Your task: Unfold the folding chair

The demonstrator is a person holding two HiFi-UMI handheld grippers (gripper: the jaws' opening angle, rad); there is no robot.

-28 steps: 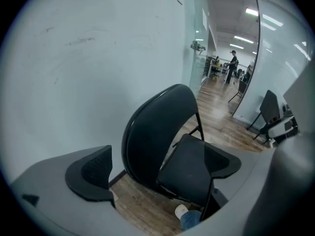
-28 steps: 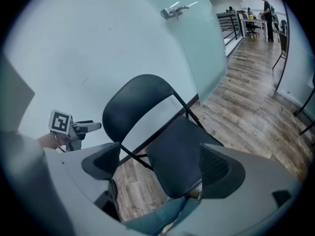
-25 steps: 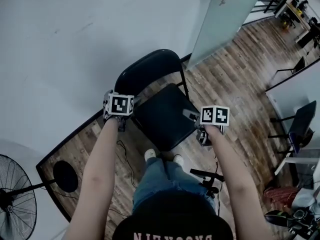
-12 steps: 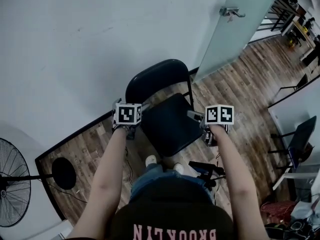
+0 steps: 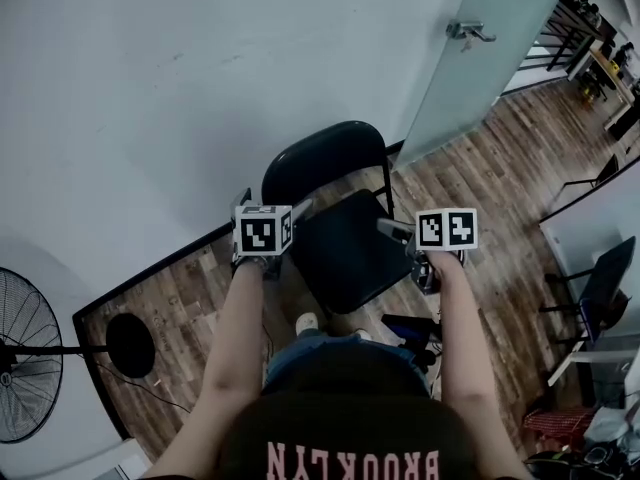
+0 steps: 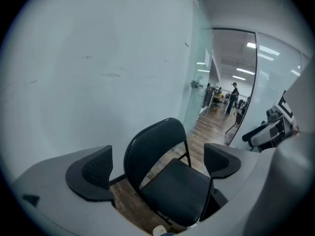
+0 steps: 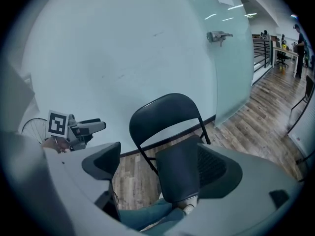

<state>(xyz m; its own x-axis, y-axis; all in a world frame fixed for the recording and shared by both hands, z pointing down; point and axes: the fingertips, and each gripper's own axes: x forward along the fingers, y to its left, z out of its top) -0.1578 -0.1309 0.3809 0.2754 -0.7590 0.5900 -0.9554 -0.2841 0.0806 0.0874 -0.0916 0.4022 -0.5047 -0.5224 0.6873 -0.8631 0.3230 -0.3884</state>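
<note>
The black folding chair [image 5: 345,253] stands opened out on the wood floor, seat down and flat, its rounded backrest [image 5: 325,158] toward the white wall. My left gripper [image 5: 272,202] hovers at the seat's left side, my right gripper [image 5: 400,238] at its right side. Both are open and hold nothing. In the left gripper view the chair [image 6: 172,181] shows at a distance through the wide gap of my left gripper [image 6: 157,163]. The right gripper view frames the chair [image 7: 165,117] between the spread pads of my right gripper [image 7: 157,166], apart from it.
A standing fan [image 5: 25,368] and a round black base [image 5: 130,346] sit at the left by the wall. A frosted glass door [image 5: 470,48] is behind the chair to the right. More black chairs [image 5: 605,268] stand at the far right. A black device [image 5: 410,328] and cables lie on the floor near my feet.
The person has drawn back a little from the chair, so it sits farther up in the view. Both grippers stay open at the seat's sides. The chair itself has not moved.
</note>
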